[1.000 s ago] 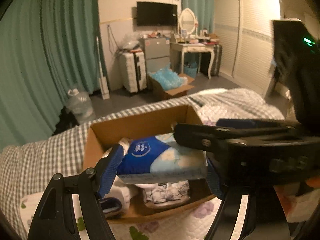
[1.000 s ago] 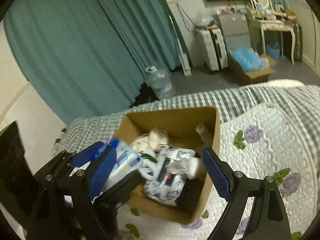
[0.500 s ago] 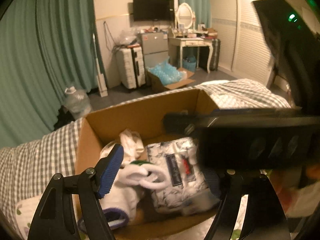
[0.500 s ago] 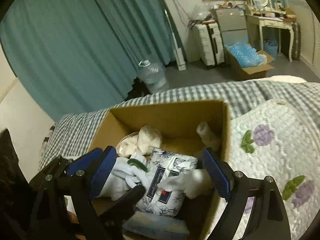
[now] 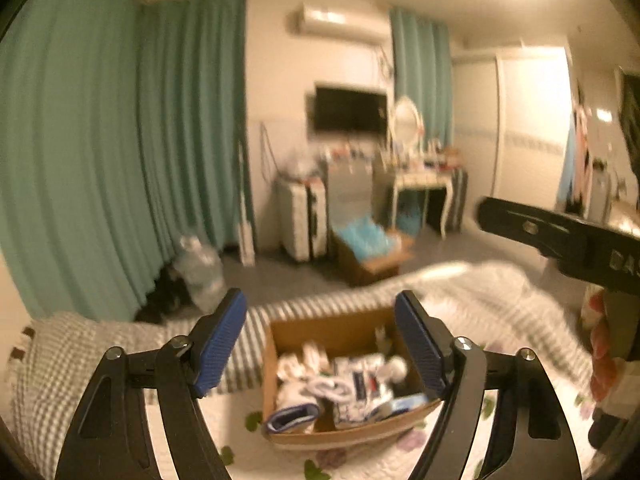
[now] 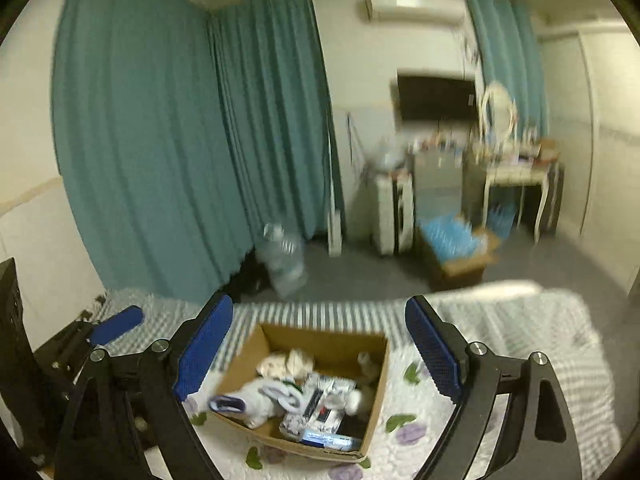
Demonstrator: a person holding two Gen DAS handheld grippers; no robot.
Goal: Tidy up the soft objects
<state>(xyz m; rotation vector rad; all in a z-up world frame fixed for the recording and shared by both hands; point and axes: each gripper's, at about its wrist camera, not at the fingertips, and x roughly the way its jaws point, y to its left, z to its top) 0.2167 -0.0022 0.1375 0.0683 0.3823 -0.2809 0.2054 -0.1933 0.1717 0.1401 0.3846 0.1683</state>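
Observation:
An open cardboard box (image 5: 320,328) (image 6: 332,344) stands on the bed. It holds white soft items (image 5: 304,364) (image 6: 260,400), a patterned tissue pack (image 5: 360,392) (image 6: 316,404) and a blue tissue pack (image 5: 404,404) (image 6: 324,436) at its near edge. My left gripper (image 5: 320,304) hovers above and short of the box, jaws opening, nothing between them. My right gripper (image 6: 320,308) hangs likewise over the box, jaws opening and empty. One black finger (image 5: 532,228) of the right gripper crosses the left wrist view at right. A blue left-gripper pad (image 6: 116,328) shows at the right view's lower left.
The bed carries a checked blanket (image 5: 60,360) and a flowered quilt (image 6: 416,432). On the floor beyond are a large water bottle (image 6: 284,260), a second cardboard box of blue items (image 5: 368,252), a white suitcase (image 6: 392,216) and a dressing table (image 6: 516,184). Teal curtains (image 6: 160,140) hang behind.
The blue tissue pack held in my left gripper a second ago now lies in the box. Both grippers have risen and pulled back from the box, with jaws wider.

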